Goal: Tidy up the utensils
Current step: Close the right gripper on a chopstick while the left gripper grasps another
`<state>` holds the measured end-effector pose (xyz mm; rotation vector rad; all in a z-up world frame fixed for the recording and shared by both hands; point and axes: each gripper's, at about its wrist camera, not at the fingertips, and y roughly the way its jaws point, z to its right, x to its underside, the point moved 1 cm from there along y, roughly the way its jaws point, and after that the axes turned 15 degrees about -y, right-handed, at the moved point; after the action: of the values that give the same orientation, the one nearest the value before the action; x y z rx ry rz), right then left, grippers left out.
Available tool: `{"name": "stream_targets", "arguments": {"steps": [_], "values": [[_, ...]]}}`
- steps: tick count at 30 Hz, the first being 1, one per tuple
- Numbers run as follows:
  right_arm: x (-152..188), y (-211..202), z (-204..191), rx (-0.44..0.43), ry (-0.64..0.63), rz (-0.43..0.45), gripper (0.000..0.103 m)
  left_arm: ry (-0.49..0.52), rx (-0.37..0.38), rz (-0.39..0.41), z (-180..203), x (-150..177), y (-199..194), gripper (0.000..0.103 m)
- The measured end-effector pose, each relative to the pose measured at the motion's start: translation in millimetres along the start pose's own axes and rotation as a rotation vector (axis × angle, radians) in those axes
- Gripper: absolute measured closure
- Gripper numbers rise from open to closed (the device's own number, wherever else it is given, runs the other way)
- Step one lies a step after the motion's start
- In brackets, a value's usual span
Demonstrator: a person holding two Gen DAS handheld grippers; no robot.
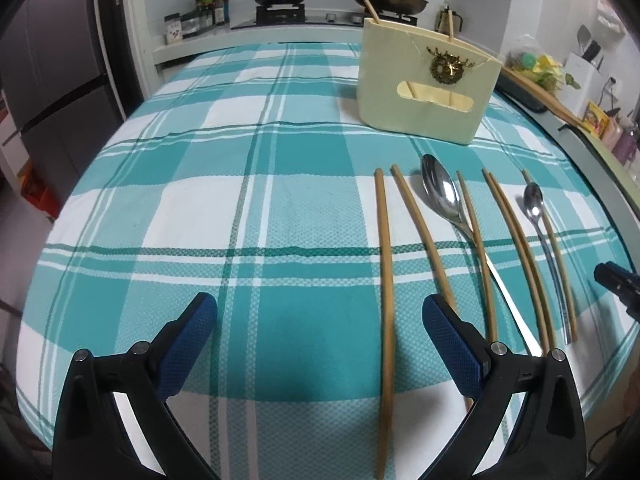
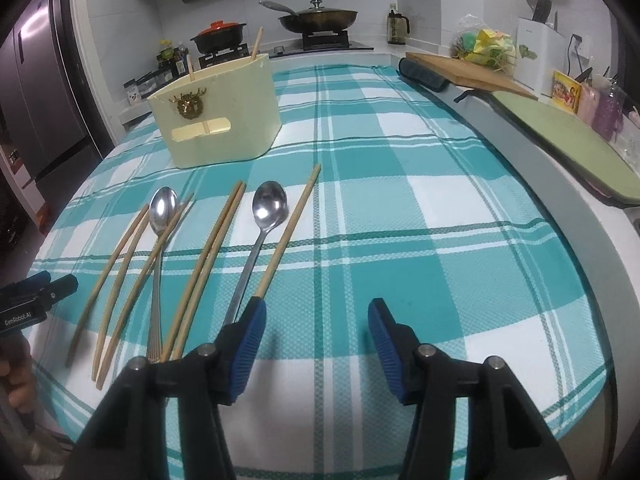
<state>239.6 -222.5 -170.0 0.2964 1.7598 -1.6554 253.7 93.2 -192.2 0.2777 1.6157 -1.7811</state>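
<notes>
The left gripper [image 1: 320, 344] has two black plastic arms that end in fingers with bright blue pads [image 1: 452, 344]. The pads are covered in tiny bumps. Round silver screws [image 1: 498, 347] sit on the black joints. The right gripper [image 2: 316, 344] looks the same, but its blue pads [image 2: 250, 352] have thin ridges. White letters are printed on the side of the left gripper. A bit of bare skin from a hand [image 2: 16, 380] shows behind it.

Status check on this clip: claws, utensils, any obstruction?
Left claw and right claw open, empty. Wooden chopsticks and steel spoons loose on checked cloth. Cream holder unobstructed.
</notes>
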Motion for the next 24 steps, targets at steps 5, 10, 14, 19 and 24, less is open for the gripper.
{"name": "stream_targets", "arguments": {"steps": [5,10,14,19,24], "values": [[-21.2,34.4,-5.5,-0.03,-0.005,-0.028,0.065,0.002,-0.007,-0.002,0.6,-0.7,5.3,0.001],[-35.6,59.8,-8.6,-0.04,-0.012,-0.053,0.076,0.016,-0.027,-0.006,0.8,1.1,11.4,0.001],[-38.4,69.4,-14.8,-0.04,-0.062,-0.07,0.083,0.025,-0.043,-0.009,0.9,1.6,17.4,0.001],[-33.4,66.6,-16.2,0.027,-0.116,-0.083,0.094,0.034,-0.061,-0.024,-0.1,3.9,24.1,0.001],[-22.5,57.9,4.4,0.06,-0.078,-0.104,0.094,0.056,-0.064,-0.048,3.3,3.0,30.6,0.001]]}}
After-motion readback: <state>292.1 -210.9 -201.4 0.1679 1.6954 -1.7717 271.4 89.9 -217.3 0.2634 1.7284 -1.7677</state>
